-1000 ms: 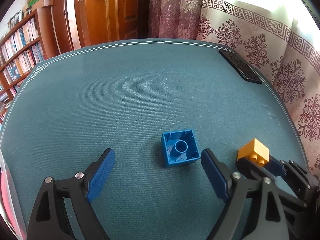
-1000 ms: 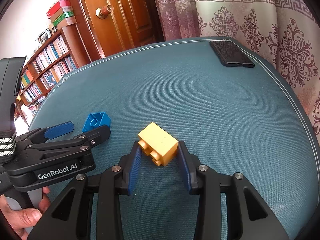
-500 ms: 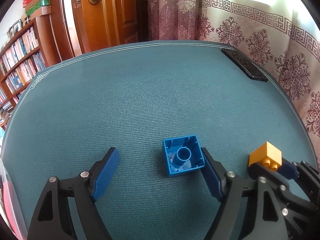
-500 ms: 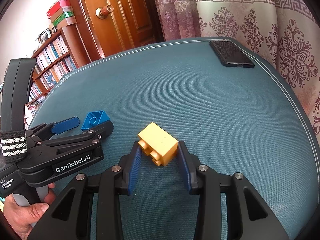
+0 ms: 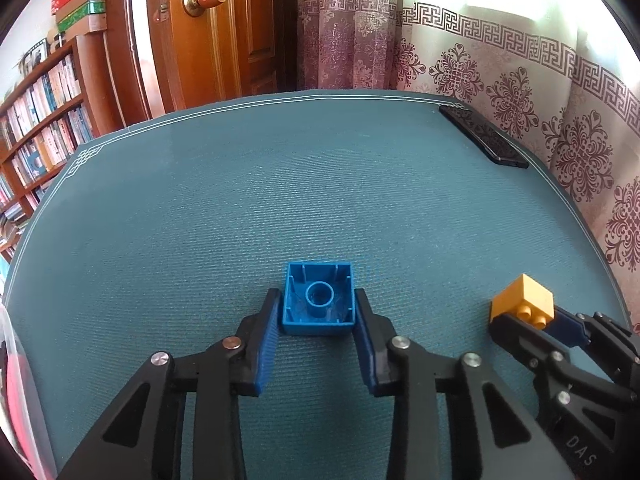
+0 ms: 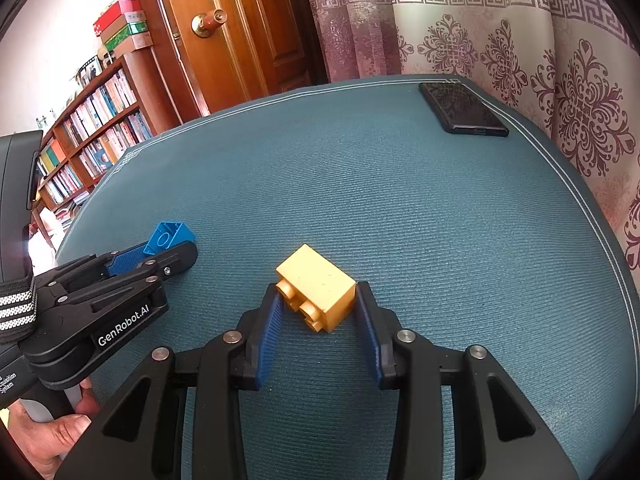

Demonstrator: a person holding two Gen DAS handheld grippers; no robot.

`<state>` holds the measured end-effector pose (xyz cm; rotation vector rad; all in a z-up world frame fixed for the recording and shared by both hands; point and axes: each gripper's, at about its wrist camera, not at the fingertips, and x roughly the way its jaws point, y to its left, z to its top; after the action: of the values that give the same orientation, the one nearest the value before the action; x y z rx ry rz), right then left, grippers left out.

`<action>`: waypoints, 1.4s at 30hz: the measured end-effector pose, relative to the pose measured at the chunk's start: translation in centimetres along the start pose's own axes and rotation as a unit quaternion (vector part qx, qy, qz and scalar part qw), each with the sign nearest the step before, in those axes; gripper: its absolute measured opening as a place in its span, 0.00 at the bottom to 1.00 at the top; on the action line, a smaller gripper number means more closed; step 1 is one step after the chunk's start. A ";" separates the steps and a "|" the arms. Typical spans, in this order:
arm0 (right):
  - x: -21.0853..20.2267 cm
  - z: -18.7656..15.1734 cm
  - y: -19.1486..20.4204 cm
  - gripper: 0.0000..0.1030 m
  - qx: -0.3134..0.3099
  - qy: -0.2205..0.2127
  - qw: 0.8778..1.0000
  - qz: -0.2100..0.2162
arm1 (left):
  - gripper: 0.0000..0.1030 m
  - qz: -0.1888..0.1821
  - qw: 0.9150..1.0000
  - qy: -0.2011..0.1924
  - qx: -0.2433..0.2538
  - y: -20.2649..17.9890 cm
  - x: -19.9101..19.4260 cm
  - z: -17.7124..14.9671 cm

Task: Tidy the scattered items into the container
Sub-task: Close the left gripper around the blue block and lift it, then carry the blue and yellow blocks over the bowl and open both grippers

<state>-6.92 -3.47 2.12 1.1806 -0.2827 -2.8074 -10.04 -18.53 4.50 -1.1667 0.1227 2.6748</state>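
In the left wrist view, a blue building block (image 5: pixel 319 305) is seen lying upside down on a teal mat (image 5: pixel 280 200), its hollow underside and round central tube facing up. The left gripper (image 5: pixel 317 312) is closed on this block, with a blue pad pressed against each side wall. Wide bare mat is shown ahead and to the left, bounded by a thin white border line; a black phone (image 5: pixel 482 141) is placed at the far right edge, well apart from the block. At the lower right, a yellow block (image 5: pixel 524 300) is seen held in the right gripper (image 5: pixel 532 316), whose near finger hides part of it. In the right wrist view, the yellow block (image 6: pixel 318 290) is shown on its side with two round studs facing the camera, and the right gripper (image 6: pixel 316 304) is closed on it, both pads touching. The left gripper (image 6: pixel 150 252) is visible at the left with the blue block (image 6: pixel 168 237) at its tip, and a hand (image 6: pixel 44 436) on its handle, which the other view does not show. A door (image 6: pixel 240 28), a bookshelf (image 6: pixel 92 128) and patterned curtains (image 6: pixel 520 32) are seen beyond the mat.
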 end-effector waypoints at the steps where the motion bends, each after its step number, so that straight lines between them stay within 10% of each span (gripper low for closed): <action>1: 0.0 0.0 0.0 0.38 0.000 0.000 1.000 0.000 | 0.34 0.000 1.000 -0.001 -0.004 0.1 -0.1 -0.1; 22: -0.8 -0.2 -0.5 0.38 0.024 -0.022 0.999 0.020 | 0.34 0.038 0.997 -0.041 -0.054 4.9 -6.5 -2.3; 42: -3.4 -1.3 10.6 0.38 -0.065 -0.023 0.993 0.097 | 0.34 0.103 0.984 -0.065 -0.130 15.3 -12.0 -6.4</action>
<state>-3.52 -13.56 5.76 1.0049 -0.2014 -2.6414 -1.08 -36.42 8.72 -1.0957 -0.1417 3.0137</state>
